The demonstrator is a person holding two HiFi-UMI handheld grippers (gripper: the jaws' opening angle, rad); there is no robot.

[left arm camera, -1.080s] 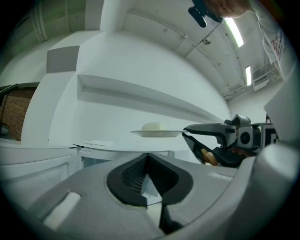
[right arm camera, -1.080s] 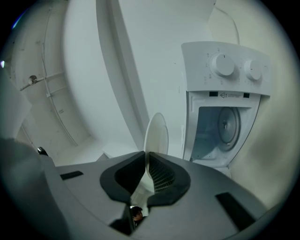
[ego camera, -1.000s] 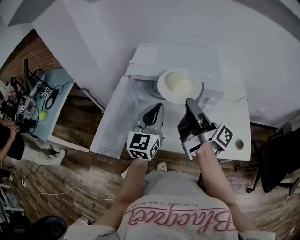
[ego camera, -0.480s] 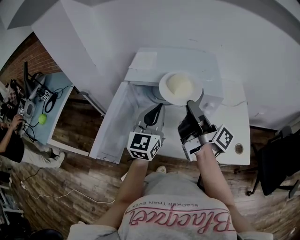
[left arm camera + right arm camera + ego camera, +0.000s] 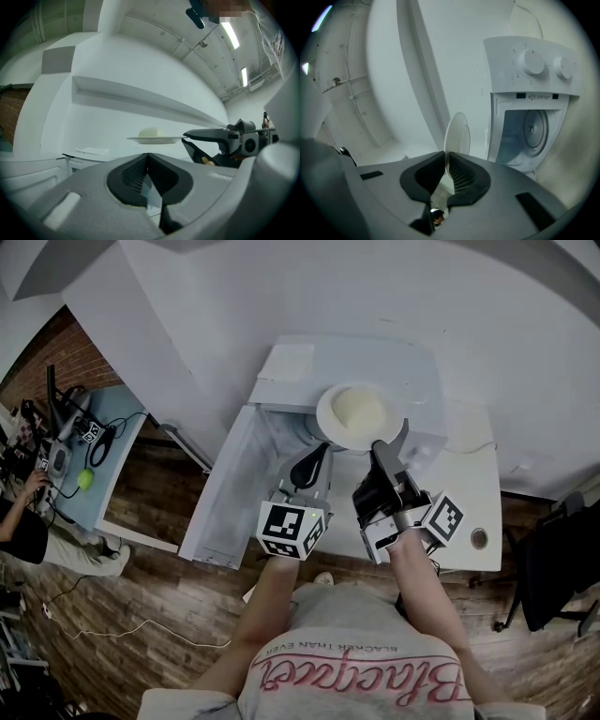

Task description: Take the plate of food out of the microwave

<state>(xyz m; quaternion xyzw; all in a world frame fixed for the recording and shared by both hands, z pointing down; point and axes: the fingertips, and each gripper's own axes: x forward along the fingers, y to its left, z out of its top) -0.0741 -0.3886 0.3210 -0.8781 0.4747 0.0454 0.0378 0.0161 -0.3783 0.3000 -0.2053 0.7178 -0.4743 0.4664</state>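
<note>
A white plate (image 5: 341, 430) with a pale mound of food (image 5: 357, 409) hangs level in front of the top of the white microwave (image 5: 405, 360). My right gripper (image 5: 380, 444) is shut on the plate's near rim. In the right gripper view the plate (image 5: 457, 135) stands edge-on between the pads, with the open microwave (image 5: 534, 70) and its empty cavity (image 5: 532, 136) to the right. My left gripper (image 5: 319, 452) is shut and empty, just left of the right one and below the plate. The left gripper view shows the plate (image 5: 154, 138), its food (image 5: 151, 133) and the right gripper (image 5: 187, 137).
The microwave door (image 5: 234, 479) hangs open to the left. The microwave sits on a white table (image 5: 469, 484) with a round hole (image 5: 479, 538). A sheet of paper (image 5: 286, 362) lies on its top. A person sits by a blue desk (image 5: 103, 456) far left; a dark chair (image 5: 553, 559) stands right.
</note>
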